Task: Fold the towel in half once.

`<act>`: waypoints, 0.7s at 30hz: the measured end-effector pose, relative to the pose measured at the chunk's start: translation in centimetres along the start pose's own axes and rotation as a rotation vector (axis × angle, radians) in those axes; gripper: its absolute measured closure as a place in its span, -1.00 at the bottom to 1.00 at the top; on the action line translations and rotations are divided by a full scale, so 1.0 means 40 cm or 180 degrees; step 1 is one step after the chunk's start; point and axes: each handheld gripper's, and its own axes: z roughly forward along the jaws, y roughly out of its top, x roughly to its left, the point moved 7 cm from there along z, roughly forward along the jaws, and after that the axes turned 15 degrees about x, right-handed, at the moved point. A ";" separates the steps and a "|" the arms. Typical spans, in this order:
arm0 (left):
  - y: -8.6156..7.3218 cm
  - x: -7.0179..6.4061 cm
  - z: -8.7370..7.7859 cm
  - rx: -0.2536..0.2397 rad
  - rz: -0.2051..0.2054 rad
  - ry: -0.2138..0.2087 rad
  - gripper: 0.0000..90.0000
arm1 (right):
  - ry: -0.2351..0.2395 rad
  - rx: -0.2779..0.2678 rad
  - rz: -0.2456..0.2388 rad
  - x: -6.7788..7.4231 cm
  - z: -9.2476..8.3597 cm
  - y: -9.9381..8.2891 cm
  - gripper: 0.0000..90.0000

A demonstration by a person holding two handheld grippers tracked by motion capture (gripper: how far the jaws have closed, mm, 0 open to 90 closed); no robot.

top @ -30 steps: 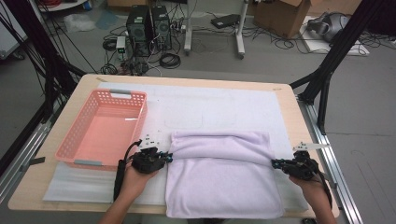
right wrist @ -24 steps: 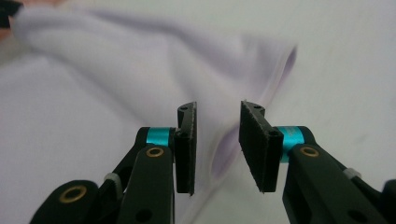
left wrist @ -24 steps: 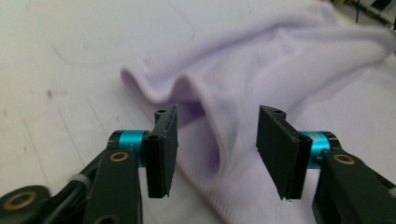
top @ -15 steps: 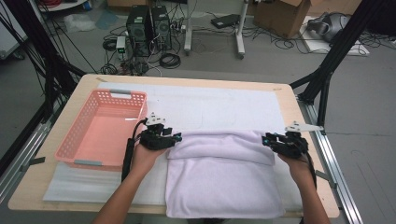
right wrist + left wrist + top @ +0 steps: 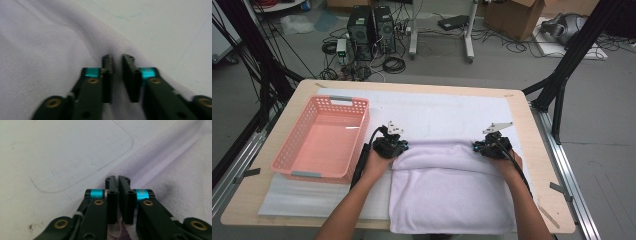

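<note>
A lavender towel [image 5: 447, 190] lies on the white mat [image 5: 437, 112], its far part folded over into a thick roll. My left gripper [image 5: 402, 147] sits at the roll's far left corner, and my right gripper [image 5: 477, 147] at its far right corner. In the left gripper view my left gripper [image 5: 117, 180] has just closed, with a sliver of towel [image 5: 180, 170] fabric caught low between the jaws. In the right gripper view my right gripper [image 5: 117, 58] has also just closed, pinching a ridge of towel [image 5: 45, 50].
A pink slotted basket [image 5: 362, 135] stands on the mat to the left of my left hand. Bare mat stretches beyond the towel to the table's far edge [image 5: 412, 85]. Black frame posts rise at both sides of the table.
Both hands have moved away from the person and inward, from the towel's sides to the far corners of its fold. The towel itself lies where it was.
</note>
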 end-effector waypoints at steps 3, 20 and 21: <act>0.027 0.009 -0.010 -0.0146 -0.0060 0.0045 0.94 | -0.0017 -0.0047 0.0088 -0.011 -0.004 0.008 0.93; 0.089 0.081 -0.002 -0.0352 -0.0655 0.0027 0.46 | -0.0313 -0.0520 0.0648 -0.103 -0.026 0.086 0.71; 0.086 0.076 -0.003 -0.0312 -0.0677 -0.0049 0.39 | -0.0270 -0.0477 0.0626 -0.102 -0.029 0.080 0.65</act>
